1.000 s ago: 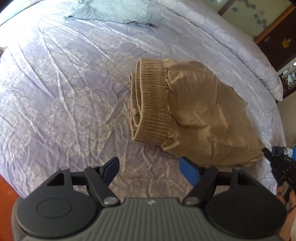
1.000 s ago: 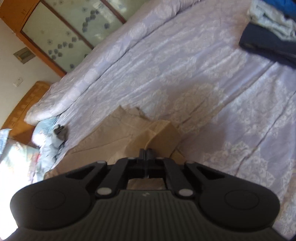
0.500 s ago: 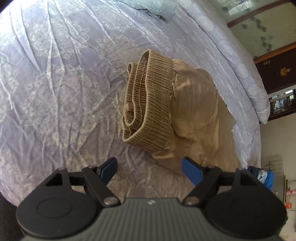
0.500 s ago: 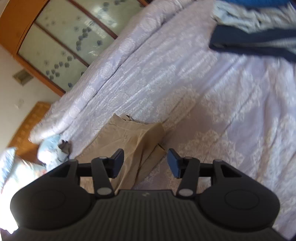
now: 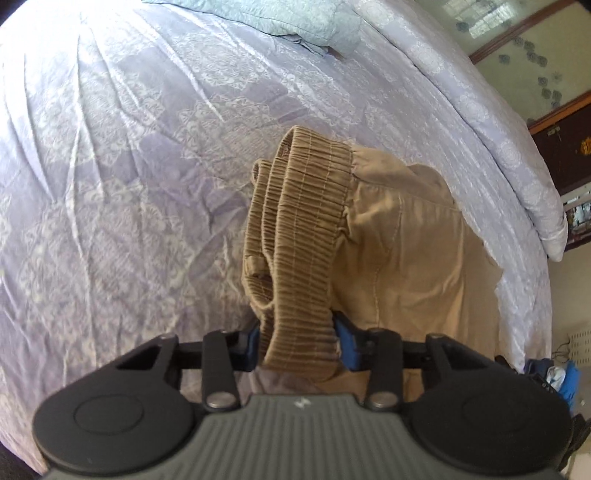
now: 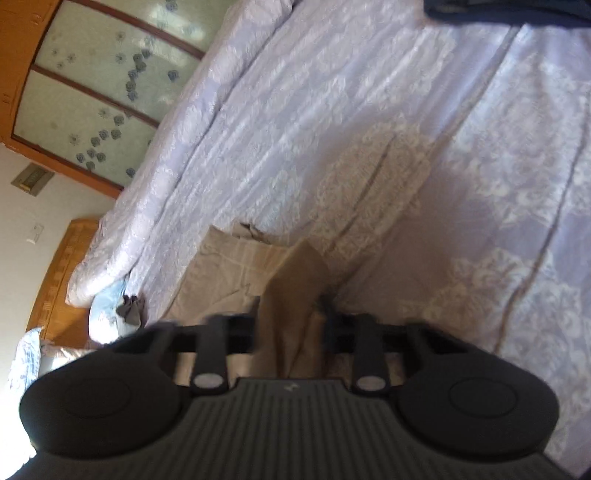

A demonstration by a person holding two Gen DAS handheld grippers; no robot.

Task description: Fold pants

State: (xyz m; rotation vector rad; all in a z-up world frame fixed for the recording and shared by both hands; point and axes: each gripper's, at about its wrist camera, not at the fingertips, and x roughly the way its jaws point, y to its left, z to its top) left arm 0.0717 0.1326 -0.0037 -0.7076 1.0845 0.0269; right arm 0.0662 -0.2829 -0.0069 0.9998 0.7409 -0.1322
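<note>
The tan pants lie on the bed, already folded into a thick bundle. The stretchy ribbed waistband sits bunched in a few layers at the near end, and the smooth leg cloth spreads out flat behind it.

The left tongs are pinching the waistband, with a blue pad pressed against each side of the ribbed roll. In the right wrist view, the right tongs have a flap of the tan cloth between their tips. That view is blurry, so they seem to be closing on the flap, but I cannot tell for sure whether they grip it.

What could go wrong? The waistband is fat and springy, so it could pop out of the left tongs if the pull is quick. Only some layers may be caught, and then the bundle would come apart when lifted. If the two tongs move at different speeds, the fold could twist and go crooked. The bed cover is soft and wrinkly, so it could get nipped along with the pants.

A pale blue cloth lies far up the bed, and dark clothes lie well apart on the other side.
</note>
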